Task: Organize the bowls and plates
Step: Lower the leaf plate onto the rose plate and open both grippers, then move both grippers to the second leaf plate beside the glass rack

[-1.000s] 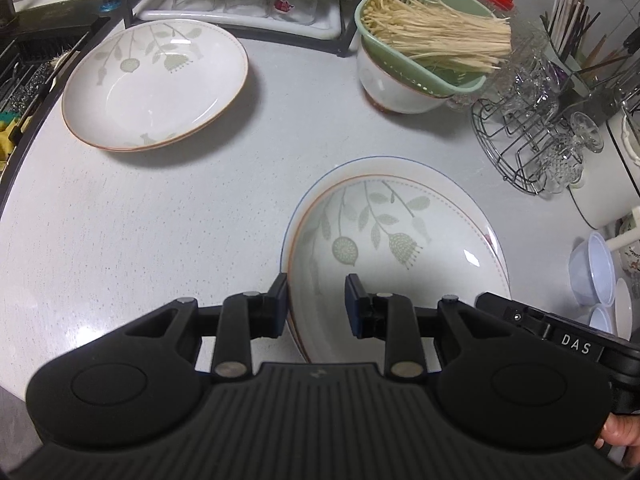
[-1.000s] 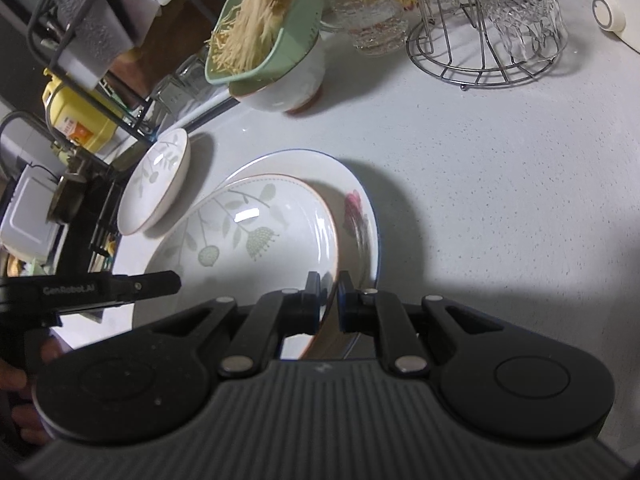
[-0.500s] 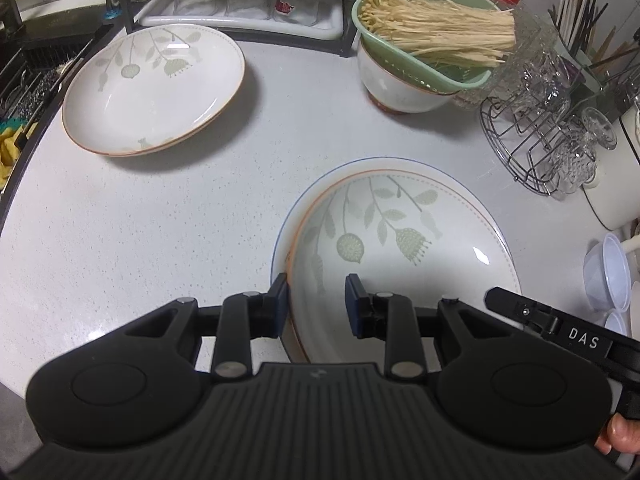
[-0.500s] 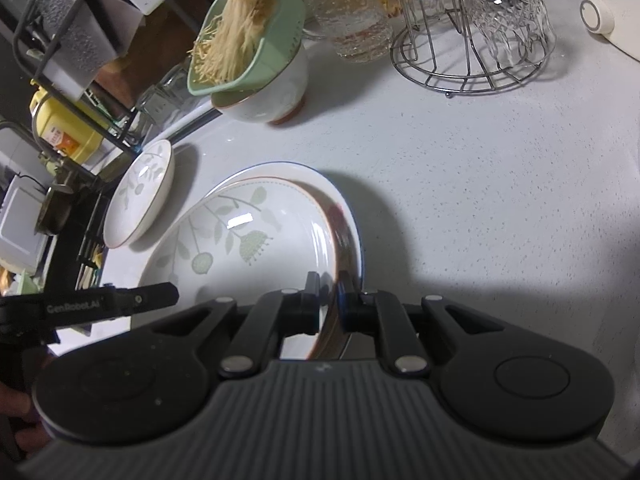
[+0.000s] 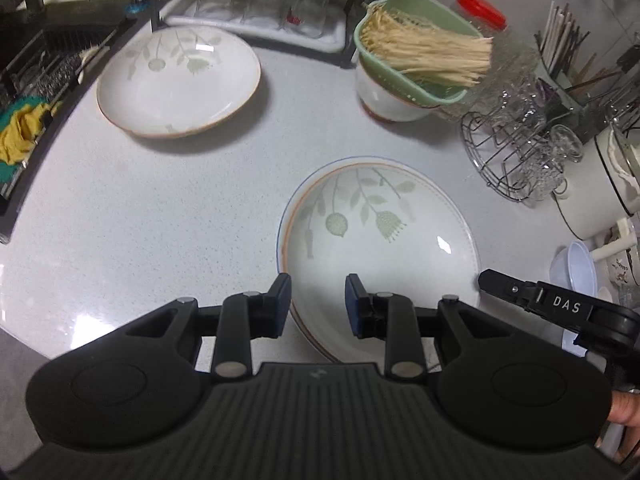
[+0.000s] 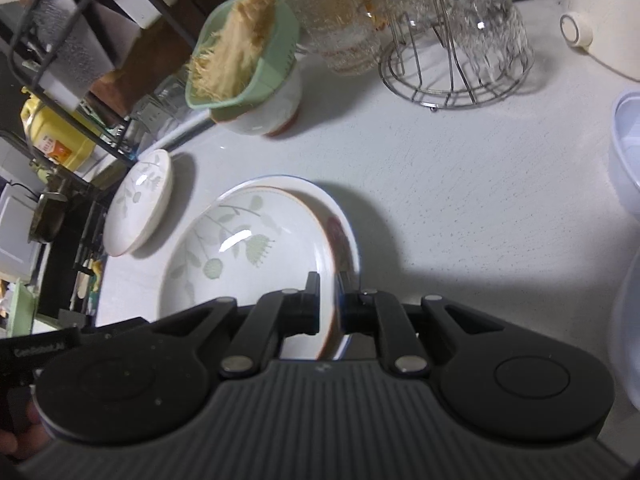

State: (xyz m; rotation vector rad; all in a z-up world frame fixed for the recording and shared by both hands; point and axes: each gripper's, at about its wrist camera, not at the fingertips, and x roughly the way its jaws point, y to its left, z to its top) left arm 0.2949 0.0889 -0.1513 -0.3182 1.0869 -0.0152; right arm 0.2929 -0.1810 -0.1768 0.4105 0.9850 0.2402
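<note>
A: Gripping the leaf-print plate (image 6: pixel 256 256) at its near rim – that's the right gripper (image 6: pixel 329 304), pads nearly together w/ the rim pinched between them.

B: And the plate sits where?

A: On top of a blue-rimmed plate (image 6: pixel 344 224), a red flower showing on the uncovered strip at right. Both on the white speckled counter (image 6: pixel 460 184), mid-front.

B: Left gripper (image 5: pixel 318 304)?

A: Jaws apart, nothing pressed. Its tips straddle the leaf plate's near-left rim (image 5: pixel 380 240), but can't tell whether they're down at the rim or above it; no pad looks pressed on it.

B: Other dishes?

A: Second leaf-print plate (image 5: pixel 178 80) far left of the counter, well apart from the stack, close to the sink edge. White bowl (image 5: pixel 380 100) at back w/ a green strainer (image 5: pixel 416 80) of pale noodles sitting in it.

B: Rest?

A: Wire rack (image 5: pixel 516 148) of glassware to the right, upturned glasses on a tray (image 5: pixel 256 26) at the back. Right gripper's body (image 5: pixel 560 308) visible at the stack's right edge in the left view.
</note>
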